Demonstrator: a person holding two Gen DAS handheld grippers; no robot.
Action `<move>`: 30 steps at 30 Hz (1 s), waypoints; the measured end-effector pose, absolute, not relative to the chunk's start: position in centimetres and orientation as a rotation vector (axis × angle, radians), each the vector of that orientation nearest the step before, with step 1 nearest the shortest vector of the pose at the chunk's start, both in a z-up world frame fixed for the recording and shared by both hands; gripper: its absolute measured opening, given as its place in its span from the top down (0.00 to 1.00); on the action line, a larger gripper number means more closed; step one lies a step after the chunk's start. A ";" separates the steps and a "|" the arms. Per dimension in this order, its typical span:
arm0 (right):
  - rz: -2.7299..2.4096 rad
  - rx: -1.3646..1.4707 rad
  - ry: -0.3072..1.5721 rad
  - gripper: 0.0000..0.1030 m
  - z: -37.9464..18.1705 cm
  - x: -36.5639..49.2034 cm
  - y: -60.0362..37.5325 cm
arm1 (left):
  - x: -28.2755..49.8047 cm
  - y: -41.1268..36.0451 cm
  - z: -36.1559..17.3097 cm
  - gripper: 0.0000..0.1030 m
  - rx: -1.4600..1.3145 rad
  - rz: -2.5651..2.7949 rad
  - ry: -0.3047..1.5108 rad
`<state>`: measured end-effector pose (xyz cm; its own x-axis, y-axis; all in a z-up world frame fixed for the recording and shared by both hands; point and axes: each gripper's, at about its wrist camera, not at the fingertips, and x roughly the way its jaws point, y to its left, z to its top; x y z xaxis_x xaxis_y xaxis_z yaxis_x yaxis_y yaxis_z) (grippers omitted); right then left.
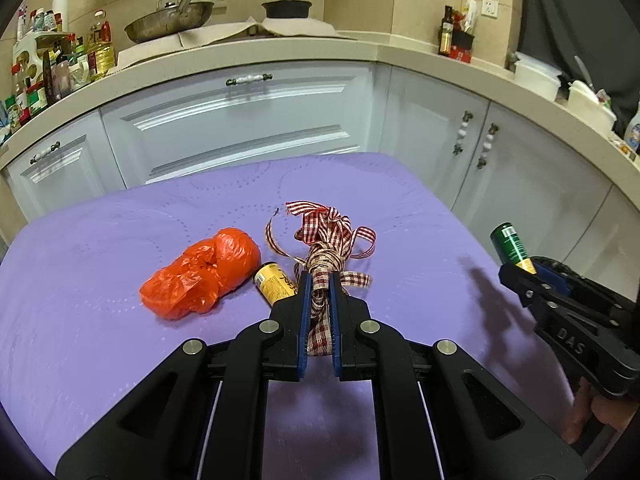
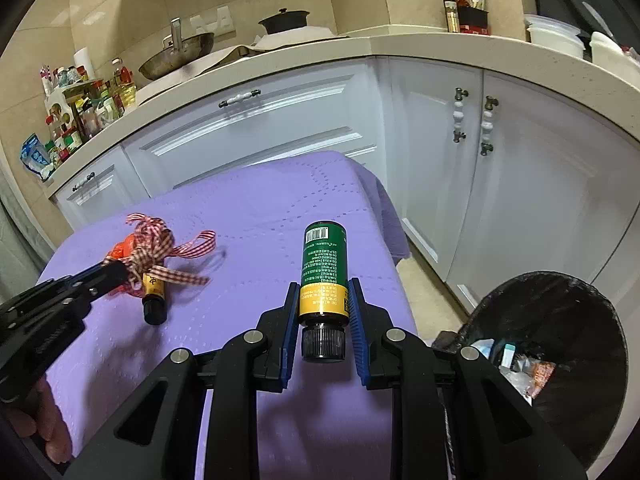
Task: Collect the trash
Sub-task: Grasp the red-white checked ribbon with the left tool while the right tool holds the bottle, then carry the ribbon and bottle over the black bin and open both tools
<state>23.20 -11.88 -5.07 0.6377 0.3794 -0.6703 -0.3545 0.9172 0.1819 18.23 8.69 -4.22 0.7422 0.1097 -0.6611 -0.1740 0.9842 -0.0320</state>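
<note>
My left gripper is shut on a red-and-white checked ribbon bundle over the purple table. A crumpled orange plastic bag lies to its left. A small yellow-labelled bottle lies between the bag and the ribbon. My right gripper is shut on a green-and-yellow bottle with a black cap, held above the table's right part. The right gripper and its bottle show at the right of the left wrist view. The left gripper holds the ribbon in the right wrist view.
A black-lined trash bin with some litter inside stands on the floor right of the table. White cabinets and a beige counter with pans and bottles run behind. The small bottle lies near the table's left part in the right wrist view.
</note>
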 end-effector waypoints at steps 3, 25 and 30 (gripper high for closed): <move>0.402 0.037 0.768 0.76 -4.8 22.5 -12.6 | 17.0 8.1 -3.4 0.92 -0.080 0.137 0.697; 0.209 0.100 0.738 0.76 -3.6 17.4 -22.2 | 14.5 -1.5 -2.5 0.92 -0.022 -0.060 0.672; 0.163 0.127 0.734 0.76 -3.9 17.0 -24.7 | 15.2 -5.0 -2.8 0.92 0.013 -0.123 0.678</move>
<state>16.98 -24.66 -3.91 0.7304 0.1925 -0.6553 -0.1037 0.9796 0.1722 15.25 -5.03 -2.78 0.7722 -0.1088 -0.6260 0.1176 0.9927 -0.0275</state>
